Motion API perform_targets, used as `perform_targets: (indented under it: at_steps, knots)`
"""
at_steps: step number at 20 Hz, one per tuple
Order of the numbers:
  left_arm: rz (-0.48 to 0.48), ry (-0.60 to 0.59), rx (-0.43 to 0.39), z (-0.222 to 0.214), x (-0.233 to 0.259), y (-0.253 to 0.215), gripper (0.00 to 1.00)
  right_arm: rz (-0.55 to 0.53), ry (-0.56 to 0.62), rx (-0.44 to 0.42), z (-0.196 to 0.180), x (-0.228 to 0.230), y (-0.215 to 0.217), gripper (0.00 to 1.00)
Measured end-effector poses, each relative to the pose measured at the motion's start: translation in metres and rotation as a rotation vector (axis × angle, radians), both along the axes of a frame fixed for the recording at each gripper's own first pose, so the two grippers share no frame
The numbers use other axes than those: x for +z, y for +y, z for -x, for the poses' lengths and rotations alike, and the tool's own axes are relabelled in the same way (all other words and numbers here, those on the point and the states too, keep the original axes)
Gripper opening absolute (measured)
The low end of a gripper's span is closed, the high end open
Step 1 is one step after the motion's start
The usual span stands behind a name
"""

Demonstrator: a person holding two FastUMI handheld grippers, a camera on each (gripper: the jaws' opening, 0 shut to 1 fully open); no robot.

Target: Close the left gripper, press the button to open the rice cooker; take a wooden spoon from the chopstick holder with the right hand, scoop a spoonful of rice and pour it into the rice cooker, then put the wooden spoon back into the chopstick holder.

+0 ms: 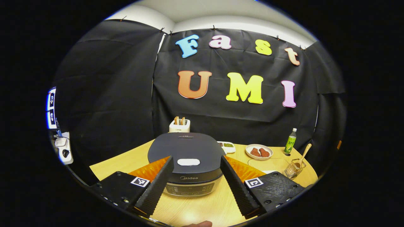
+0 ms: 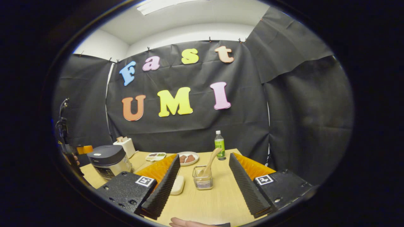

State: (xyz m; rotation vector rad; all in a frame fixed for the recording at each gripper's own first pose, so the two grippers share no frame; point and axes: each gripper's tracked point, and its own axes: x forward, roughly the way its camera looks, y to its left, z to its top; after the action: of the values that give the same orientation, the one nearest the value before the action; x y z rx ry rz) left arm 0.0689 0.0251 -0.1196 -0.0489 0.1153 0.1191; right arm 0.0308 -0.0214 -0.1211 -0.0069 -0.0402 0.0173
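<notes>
Still lidded, rice cooker (image 1: 186,160) framed by left tool (image 1: 195,192), spread wide. Right tool (image 2: 205,192) likewise spread before chopstick holder (image 2: 202,181); wooden spoon (image 2: 210,161) inside: light, stiff, best pinched mid-handle.

recording booth | black cloth walls (image 2: 303,104) | wooden table (image 2: 217,195)

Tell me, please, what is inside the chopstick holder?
A wooden spoon stands inside the chopstick holder, its handle leaning out over the rim toward the green bottle. Its bowl sits low behind the mesh wall, so I cannot see it clearly.
</notes>
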Motion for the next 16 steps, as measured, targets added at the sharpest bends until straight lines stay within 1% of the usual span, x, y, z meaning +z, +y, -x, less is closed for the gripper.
perform_targets:
  at_steps: [3, 5, 8, 9, 14, 15, 16]
  knots:
    - [-0.013, -0.052, -0.022, 0.017, 0.026, -0.007, 0.94, 0.017, -0.008, 0.004, 0.007, 0.007, 0.006, 1.0]
    - [-0.015, -0.052, -0.043, 0.028, 0.035, -0.016, 0.94, 0.029, -0.015, 0.002, 0.011, 0.012, 0.008, 1.0]
    - [-0.05, -0.089, -0.073, 0.043, 0.056, -0.025, 0.94, 0.043, -0.02, 0.013, 0.017, 0.021, 0.015, 1.0]
    - [-0.066, -0.109, -0.078, 0.048, 0.064, -0.026, 0.94, 0.045, -0.022, 0.016, 0.019, 0.025, 0.016, 0.96]
    - [-0.124, -0.177, -0.117, 0.067, 0.09, -0.046, 0.94, 0.054, -0.044, 0.028, 0.029, 0.044, 0.02, 0.96]
    - [-0.134, -0.198, -0.131, 0.07, 0.097, -0.051, 0.94, 0.057, -0.053, 0.036, 0.031, 0.048, 0.022, 1.0]
    - [-0.142, -0.21, -0.142, 0.074, 0.102, -0.055, 0.94, 0.059, -0.063, 0.039, 0.033, 0.052, 0.023, 0.96]
